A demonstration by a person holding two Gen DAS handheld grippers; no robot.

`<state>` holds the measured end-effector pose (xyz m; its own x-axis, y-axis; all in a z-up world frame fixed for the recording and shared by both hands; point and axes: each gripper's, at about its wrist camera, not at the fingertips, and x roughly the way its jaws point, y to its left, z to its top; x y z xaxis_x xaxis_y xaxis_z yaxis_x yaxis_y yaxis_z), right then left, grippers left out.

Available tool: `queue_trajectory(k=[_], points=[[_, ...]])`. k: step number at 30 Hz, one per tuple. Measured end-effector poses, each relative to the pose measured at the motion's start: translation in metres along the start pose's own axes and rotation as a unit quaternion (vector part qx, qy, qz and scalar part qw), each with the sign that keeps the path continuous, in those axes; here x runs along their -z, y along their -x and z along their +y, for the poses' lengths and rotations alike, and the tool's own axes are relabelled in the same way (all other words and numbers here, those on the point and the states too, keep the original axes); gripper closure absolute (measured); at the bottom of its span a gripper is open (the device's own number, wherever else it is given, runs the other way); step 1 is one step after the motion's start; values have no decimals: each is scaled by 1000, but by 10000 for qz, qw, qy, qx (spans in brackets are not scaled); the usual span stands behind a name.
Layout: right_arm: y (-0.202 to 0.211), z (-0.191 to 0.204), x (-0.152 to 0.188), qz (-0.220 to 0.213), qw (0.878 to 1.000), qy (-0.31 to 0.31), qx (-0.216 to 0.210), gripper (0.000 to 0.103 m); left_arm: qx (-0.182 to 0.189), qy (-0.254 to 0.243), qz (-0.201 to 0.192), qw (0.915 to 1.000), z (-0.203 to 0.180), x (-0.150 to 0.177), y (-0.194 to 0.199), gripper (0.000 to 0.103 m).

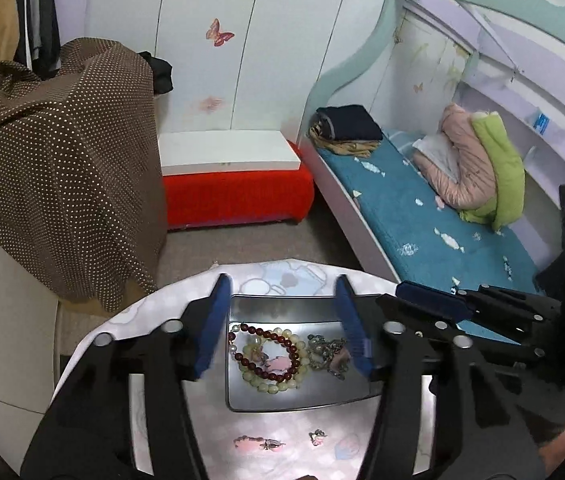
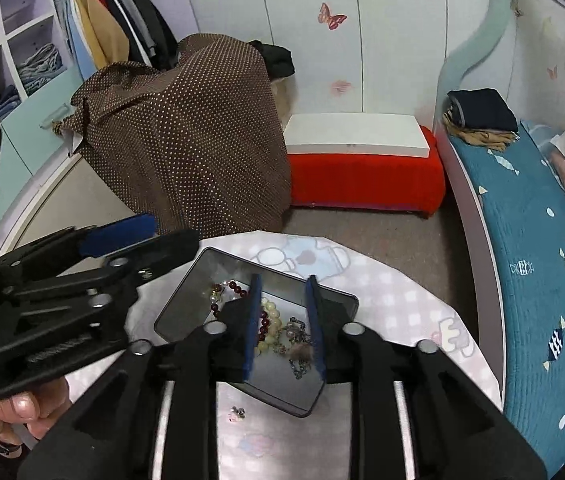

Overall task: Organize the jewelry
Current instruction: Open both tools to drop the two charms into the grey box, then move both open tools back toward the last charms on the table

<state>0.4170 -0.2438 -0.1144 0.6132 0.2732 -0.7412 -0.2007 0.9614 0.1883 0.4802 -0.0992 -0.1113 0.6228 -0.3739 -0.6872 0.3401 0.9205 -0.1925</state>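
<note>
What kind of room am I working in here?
Most likely a child's bedroom: a bed with a candy-print blue cover, butterfly stickers on the wardrobe doors, and hanging clothes in an open closet. The jewelry tray sits on a small table.

Both my wrist cams sit close above the tabletop, looking down along their tongs; they share the metal tray and red bench.

Bracelets left, chain right – both in tray; earring before tray.
</note>
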Motion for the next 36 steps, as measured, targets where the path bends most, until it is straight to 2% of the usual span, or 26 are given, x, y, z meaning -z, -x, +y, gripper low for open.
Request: queue_trajectory(k=[1,2,3,4,5,11,20,26,36], points=[[1,-1,-1,-29,10000,-13,19,52,-44,53,-106,9999,2,0,6,21],[2,-1,-1,-73,10000,-28,22,30,-100,85,-201,9997,3,1,12,12],[5,-2,-1,-152,9999,-53,17,20,-124,90,-267,9995,4,1,16,12],[8,-2,0,-226,9997,-79,7,16,-147,61,-309,9994,4,1,22,12],[10,-3,0,-252,9996,-101,6,8,-179,30,-358,9992,3,2,27,10],[20,-4,3,-356,9984,-234,378,7,-624,-169,-801,9947,-2,14,69,6],[52,9,10,-743,9960,-269,414,7,-1129,-315,-1350,9839,-16,28,126,5],[85,24,20,-1138,9918,-191,549,7,-1293,-288,-1542,9791,-19,38,151,5],[131,42,41,-1623,9845,-19,666,7,-1312,-95,-1804,9748,-24,62,190,5]])
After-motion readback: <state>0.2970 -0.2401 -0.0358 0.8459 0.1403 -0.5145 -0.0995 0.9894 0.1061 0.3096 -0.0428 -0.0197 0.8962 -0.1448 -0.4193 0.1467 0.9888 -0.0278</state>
